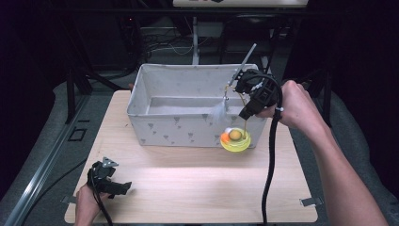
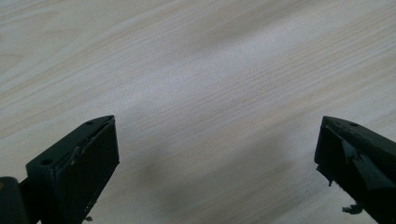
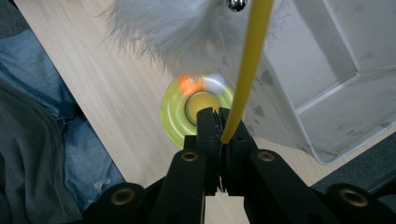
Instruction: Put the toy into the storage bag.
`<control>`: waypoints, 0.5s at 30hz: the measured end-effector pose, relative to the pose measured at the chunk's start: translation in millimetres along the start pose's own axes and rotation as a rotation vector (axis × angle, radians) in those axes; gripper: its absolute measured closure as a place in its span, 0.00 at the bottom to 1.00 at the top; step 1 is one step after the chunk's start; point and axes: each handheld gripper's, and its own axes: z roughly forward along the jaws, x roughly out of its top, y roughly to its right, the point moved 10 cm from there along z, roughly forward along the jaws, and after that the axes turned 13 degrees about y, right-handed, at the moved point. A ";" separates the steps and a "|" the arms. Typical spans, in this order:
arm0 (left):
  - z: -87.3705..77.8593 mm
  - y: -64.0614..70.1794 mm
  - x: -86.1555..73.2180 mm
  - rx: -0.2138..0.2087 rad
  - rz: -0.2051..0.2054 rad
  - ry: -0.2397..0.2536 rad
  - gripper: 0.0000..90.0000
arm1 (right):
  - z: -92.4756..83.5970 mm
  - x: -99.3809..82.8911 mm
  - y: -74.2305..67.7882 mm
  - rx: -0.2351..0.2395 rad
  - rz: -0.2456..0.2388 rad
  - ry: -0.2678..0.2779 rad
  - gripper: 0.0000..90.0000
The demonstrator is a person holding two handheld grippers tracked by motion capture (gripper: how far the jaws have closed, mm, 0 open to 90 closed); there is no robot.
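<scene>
Dangling yellow toy [image 1: 235, 138], no legible writing

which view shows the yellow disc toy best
The right gripper view: the yellow disc toy is close and large beyond the right claw, though blurred. The high view shows it small, beside the fabric bin. The left gripper view faces bare tabletop.

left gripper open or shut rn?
Open. The left gripper has its jaws standing wide apart over bare wooden table, nothing between them.

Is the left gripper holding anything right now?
No, the left gripper has its jaws spread wide over the bare wooden table.
</scene>
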 end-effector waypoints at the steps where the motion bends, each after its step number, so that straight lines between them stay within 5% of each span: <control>1: 0.0 0.2 -0.2 -0.002 0.000 -0.002 0.00 | -1.4 1.4 0.7 -0.004 -0.005 -0.002 0.98; 15: -0.2 -0.2 -0.8 -0.002 0.008 -0.009 0.00 | -19.6 19.5 6.3 -0.012 -0.017 -0.009 0.98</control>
